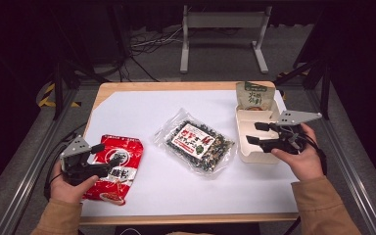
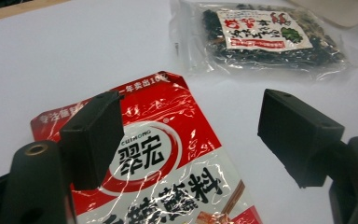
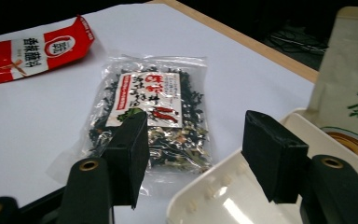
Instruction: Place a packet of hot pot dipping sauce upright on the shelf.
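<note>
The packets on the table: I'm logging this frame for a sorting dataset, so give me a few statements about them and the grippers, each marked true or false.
1. The red packet lies under the left gripper. True.
2. The left gripper is shut on the red packet. False: its jaws stand open above it.
3. The clear packet of dark dried bits lies inside the white tray. False: it lies on the white table, beside the tray.
4. The beige pouch stands at the tray's far end. True.
5. The right gripper hovers open over the tray. True.
</note>
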